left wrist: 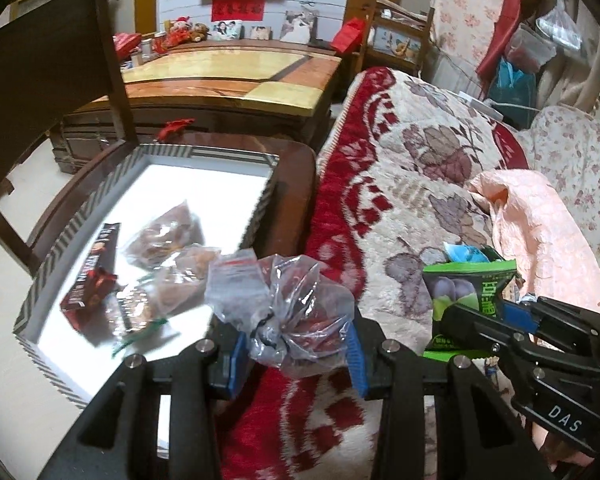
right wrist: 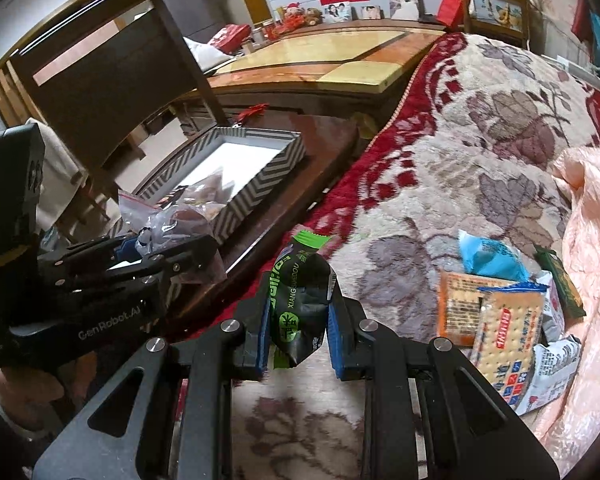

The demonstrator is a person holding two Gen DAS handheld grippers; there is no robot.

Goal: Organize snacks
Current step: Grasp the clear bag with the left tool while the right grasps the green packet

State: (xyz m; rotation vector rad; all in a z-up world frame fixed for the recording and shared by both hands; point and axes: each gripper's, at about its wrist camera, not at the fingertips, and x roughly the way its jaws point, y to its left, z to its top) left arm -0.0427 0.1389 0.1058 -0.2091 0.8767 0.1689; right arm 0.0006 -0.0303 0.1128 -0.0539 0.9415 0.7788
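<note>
The striped box (left wrist: 236, 156), left of frame, holds clear snack bags (left wrist: 168, 232) and a dark packet (left wrist: 96, 268). At bottom centre the left gripper (left wrist: 298, 346) clamps a clear bag (left wrist: 288, 312); the right gripper (right wrist: 296, 338) pinches a green pouch (right wrist: 300, 304), both tilted down over the blanket (left wrist: 412, 184).

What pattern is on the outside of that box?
Grey and white chevron stripes on the box, clearest in the right wrist view.

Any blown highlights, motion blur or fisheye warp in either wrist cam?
Left wrist: the white floor of the striped box is blown out; the snack bags in it are smeared by motion blur; dark vignette in the corners. Right wrist: sharper, the green packet reads clearly; the box floor is also overexposed; glare on the glossy tabletop; straight edges bow near the rim.
</note>
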